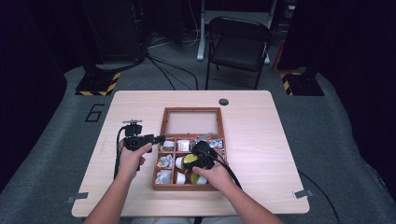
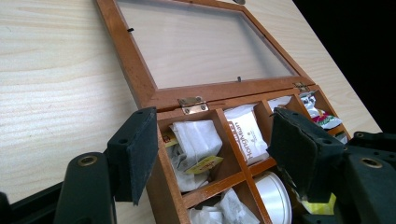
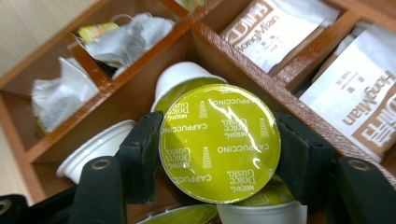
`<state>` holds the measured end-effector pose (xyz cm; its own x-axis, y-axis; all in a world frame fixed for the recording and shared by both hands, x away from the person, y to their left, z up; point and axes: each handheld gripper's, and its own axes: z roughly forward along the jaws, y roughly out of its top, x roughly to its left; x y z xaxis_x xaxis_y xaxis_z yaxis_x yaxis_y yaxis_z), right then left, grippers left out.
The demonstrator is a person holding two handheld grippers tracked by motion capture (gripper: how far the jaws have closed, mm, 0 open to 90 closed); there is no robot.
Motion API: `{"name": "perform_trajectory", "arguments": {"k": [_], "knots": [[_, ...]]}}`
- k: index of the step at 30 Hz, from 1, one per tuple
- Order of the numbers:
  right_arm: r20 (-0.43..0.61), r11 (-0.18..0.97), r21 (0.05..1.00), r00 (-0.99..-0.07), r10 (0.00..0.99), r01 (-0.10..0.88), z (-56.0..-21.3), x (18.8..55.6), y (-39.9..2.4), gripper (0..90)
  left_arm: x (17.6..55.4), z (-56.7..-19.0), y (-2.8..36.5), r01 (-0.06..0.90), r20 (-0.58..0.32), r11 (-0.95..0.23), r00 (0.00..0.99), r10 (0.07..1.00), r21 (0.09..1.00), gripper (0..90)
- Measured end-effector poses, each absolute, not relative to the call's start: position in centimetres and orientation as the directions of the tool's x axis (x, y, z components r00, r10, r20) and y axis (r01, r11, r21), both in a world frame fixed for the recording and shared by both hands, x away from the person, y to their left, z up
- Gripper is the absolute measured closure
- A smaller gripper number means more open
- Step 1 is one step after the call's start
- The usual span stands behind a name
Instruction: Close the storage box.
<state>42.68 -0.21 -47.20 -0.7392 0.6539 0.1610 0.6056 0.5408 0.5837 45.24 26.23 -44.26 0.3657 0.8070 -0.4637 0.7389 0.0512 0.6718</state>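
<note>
Over the wooden box (image 3: 243, 60), the right gripper (image 3: 219, 149) pinches a green capsule (image 3: 219, 142) between its pads.

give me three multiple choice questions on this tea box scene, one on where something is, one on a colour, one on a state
1. Where is the coffee capsule?
A. between the pads of the right gripper
B. on the bare table
C. on the chair

2. What colour is the capsule's foil top?
A. red
B. yellow-green
C. blue

3. How is the lid of the wooden box?
A. shut
B. taken off and set aside
C. open, folded back on its hinges

Answers:
1 A: in the right gripper view both pads press the capsule's rim, over the box compartments.
2 B: the foil marked cappuccino is yellow-green.
3 C: the glass-paned lid lies flat on the table behind the box, hinges attached.
</note>
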Motion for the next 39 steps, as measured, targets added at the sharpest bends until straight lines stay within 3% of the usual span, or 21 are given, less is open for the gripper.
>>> {"name": "perform_trajectory", "arguments": {"k": [8, 14, 25, 39], "knots": [[0.148, 0.542, 0.614, -0.759, 0.635, 0.574, -44.4, 42.2, -1.0, 37.3, 45.2, -44.2, 26.3, 0.74, -0.473, 0.064, 0.358, 0.805, 0.669, 32.5], [0.075, 0.55, 0.633, -0.75, 0.658, 0.545, -43.2, 42.1, -3.1, 37.3, 45.1, -44.1, 26.5, 0.737, -0.467, 0.058, 0.362, 0.807, 0.673, 32.5], [0.095, 0.415, 0.654, -0.613, 0.785, 0.633, -43.0, 43.1, -12.1, 37.3, 45.2, -44.1, 26.8, 0.736, -0.464, 0.064, 0.354, 0.812, 0.674, 32.5], [0.1, 0.197, 0.641, -0.335, 0.937, 0.742, -44.8, 44.5, -22.0, 37.4, 45.1, -44.1, 27.0, 0.74, -0.467, 0.073, 0.342, 0.815, 0.669, 32.5]]}}
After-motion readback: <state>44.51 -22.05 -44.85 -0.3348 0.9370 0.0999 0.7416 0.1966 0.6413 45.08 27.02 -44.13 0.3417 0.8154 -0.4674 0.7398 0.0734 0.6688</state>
